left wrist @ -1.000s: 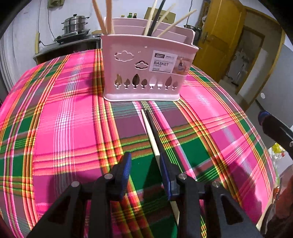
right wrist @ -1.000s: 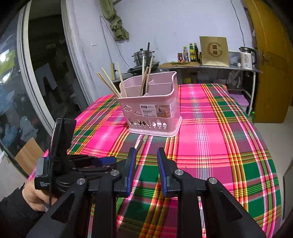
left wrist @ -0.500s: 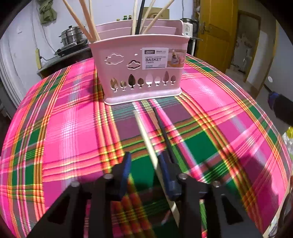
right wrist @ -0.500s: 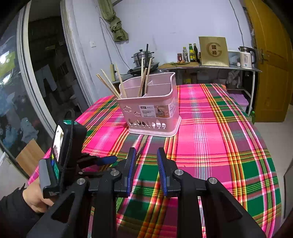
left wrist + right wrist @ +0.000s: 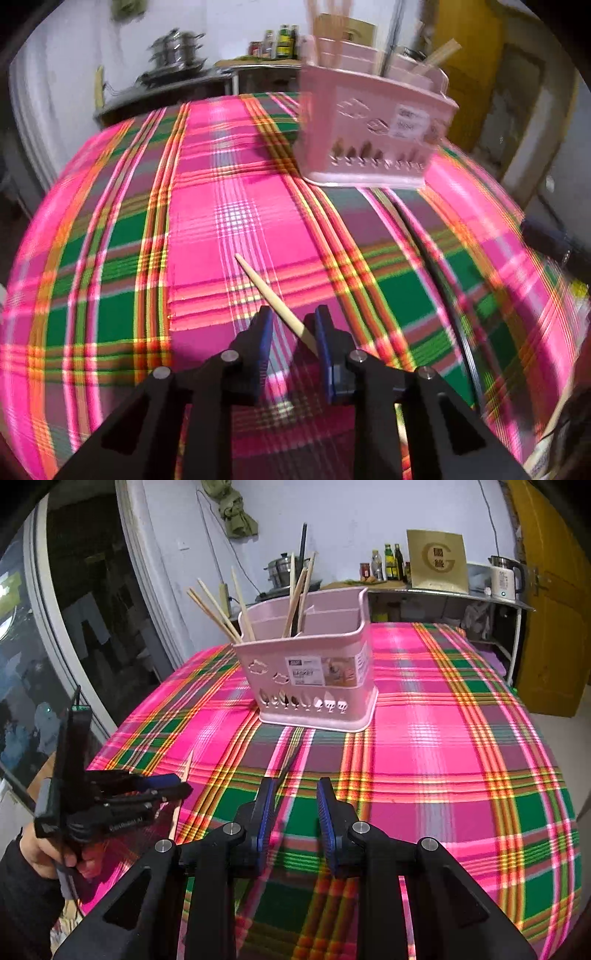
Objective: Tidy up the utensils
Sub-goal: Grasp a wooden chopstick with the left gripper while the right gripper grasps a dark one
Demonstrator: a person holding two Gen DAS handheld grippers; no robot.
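Chopstick [image 5: 273, 295]: pale, tapered, seemingly wooden.

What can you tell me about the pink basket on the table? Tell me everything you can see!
The pink basket looks like smooth plastic, with rounded corners and inner walls splitting it into compartments. Its front has cut-out clouds above a row of little tree shapes, plus a printed paper label. It stands upright on the plaid tablecloth. Pale wooden chopsticks lean out at its left end, and a few more, with one dark stick, stand in the middle part. Neither gripper touches it.
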